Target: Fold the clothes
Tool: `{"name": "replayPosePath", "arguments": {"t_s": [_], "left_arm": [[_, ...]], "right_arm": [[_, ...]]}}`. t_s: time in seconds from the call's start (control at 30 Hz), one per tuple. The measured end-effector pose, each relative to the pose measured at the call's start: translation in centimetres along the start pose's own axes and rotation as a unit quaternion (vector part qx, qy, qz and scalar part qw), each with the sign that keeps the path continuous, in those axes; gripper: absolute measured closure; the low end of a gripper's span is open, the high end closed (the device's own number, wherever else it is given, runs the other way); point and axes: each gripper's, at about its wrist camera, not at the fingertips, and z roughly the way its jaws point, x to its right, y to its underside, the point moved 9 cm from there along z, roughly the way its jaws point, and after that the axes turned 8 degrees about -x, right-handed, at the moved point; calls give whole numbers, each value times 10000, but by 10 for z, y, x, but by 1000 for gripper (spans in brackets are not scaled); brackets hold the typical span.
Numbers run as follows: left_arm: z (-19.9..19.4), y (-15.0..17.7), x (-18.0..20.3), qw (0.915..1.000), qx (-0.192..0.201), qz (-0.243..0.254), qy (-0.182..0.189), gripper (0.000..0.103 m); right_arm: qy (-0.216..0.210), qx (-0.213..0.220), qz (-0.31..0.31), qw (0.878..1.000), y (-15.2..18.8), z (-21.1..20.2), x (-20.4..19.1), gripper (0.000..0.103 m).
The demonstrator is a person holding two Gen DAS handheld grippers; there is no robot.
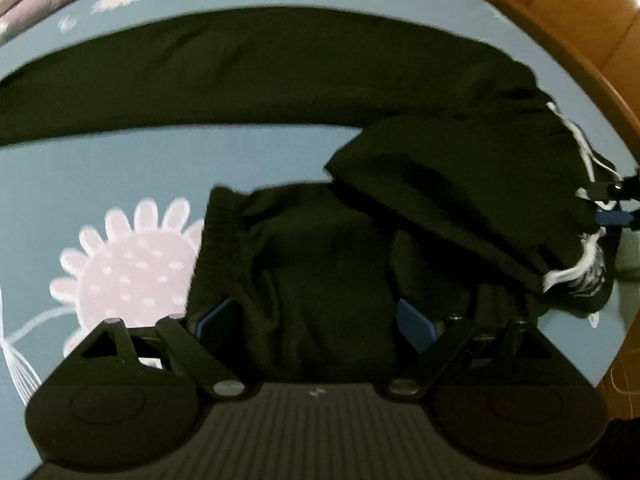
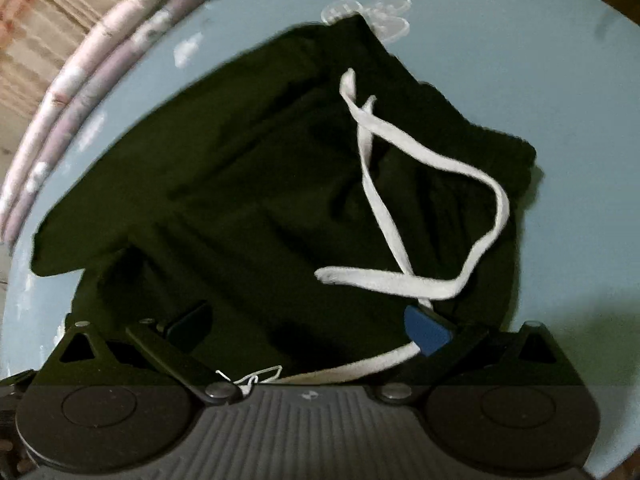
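Note:
Black trousers (image 1: 280, 76) with a white drawstring (image 2: 404, 280) lie on a blue bedsheet (image 1: 100, 176). One leg stretches across the far side; the other leg is bunched over toward my left gripper (image 1: 316, 320). That gripper's jaws stand wide apart, open, with the bunched cloth filling the gap and covering the fingertips. My right gripper (image 2: 308, 324) is at the waistband (image 2: 480, 136), also open wide, with cloth between the fingers and the drawstring running past its blue pad (image 2: 426, 332). The right gripper (image 1: 612, 204) also shows at the right edge of the left wrist view.
The sheet carries a pink flower print (image 1: 132, 268) beside the left gripper. A folded pink and lilac quilt (image 2: 80, 76) lies along the far left of the bed. A brown wooden bed frame (image 1: 580, 20) curves round the right side.

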Motion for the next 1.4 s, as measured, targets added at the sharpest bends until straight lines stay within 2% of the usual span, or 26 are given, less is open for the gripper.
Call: {"name": "replayPosePath", "arguments": {"t_s": [0.23,0.3,0.37,0.4,0.47,0.53,0.7,0.83,0.93,1.03,1.07,1.13,1.3,1.4], "left_arm": [[11,2,8,9997,-76,-112,-218,8],[12,1,8,9995,-63,-194,-260,8],[13,-1,9,9992,-38,-298,-263,8],[14,-2,10,9990,-26,-349,-265,8],[15,-3,11,9987,-8,-419,-286,8],[16,-4,13,9985,-5,-434,-339,8],[19,-7,16,9979,-18,-492,-420,7],[16,-7,16,9979,-32,-547,-341,7],[13,-5,14,9982,20,-564,-216,7],[12,-2,12,9986,102,-516,-93,6],[11,-1,12,9987,129,-499,-52,6],[11,-1,10,9989,164,-444,56,6],[9,1,5,9986,251,-256,376,6],[6,1,2,9975,315,-112,629,5]], "right_arm": [[-626,101,-47,9980,1,-9,9,0],[-817,215,-106,9964,2,-19,5,7],[-914,426,-246,9946,-2,-35,4,27],[-870,507,-304,9945,-5,-42,6,33],[-634,606,-382,9954,-12,-53,15,55],[-454,612,-411,9962,-18,-58,23,59],[195,798,-577,9949,-32,-71,35,59],[859,1015,-850,9875,-41,-75,41,59],[1302,900,-1038,9819,-41,-64,47,62],[1587,622,-1109,9791,-36,-42,54,96],[1731,591,-1101,9769,-34,-39,57,97],[1729,650,-1007,9776,-33,-40,54,100],[1493,989,-1009,9787,-39,-58,23,100],[1033,1232,-948,9824,-44,-65,-6,100]]}}
